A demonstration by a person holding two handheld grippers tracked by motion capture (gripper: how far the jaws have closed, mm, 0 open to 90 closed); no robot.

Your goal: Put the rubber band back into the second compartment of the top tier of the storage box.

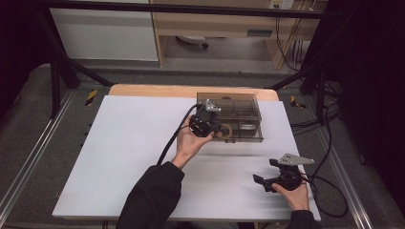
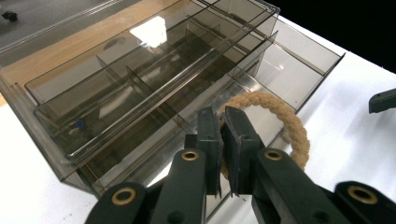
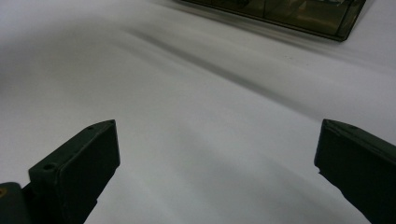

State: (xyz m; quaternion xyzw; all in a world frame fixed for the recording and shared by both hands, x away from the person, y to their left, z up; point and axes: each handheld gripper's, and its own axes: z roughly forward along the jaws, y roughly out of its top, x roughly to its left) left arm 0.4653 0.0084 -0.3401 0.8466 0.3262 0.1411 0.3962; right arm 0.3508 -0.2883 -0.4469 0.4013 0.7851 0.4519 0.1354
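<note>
We are holding a rope ring in our left gripper, with the jaws clenched tight on one side of the loop. The ring is hanging beside the near edge of a smoky clear plastic organizer box, just over its front compartments; whether it is touching the box wall, we cannot tell. In the high view the left gripper is sitting at the box's near left corner, and the ring is showing as a small tan loop against the box's front side. Our left hand is wrapping around the gripper body from below, with its cable trailing back across the white table.

The box is divided by long rails and short cross walls into many small compartments, and it is lying at the far middle of the table, over the edge of the bare wooden strip behind.

Our right gripper is resting low near the table's near right corner, well apart from the box. Its jaws are standing wide apart with nothing between them, and in the right gripper view they are framing bare white tabletop, with the box's edge far off at the top.
</note>
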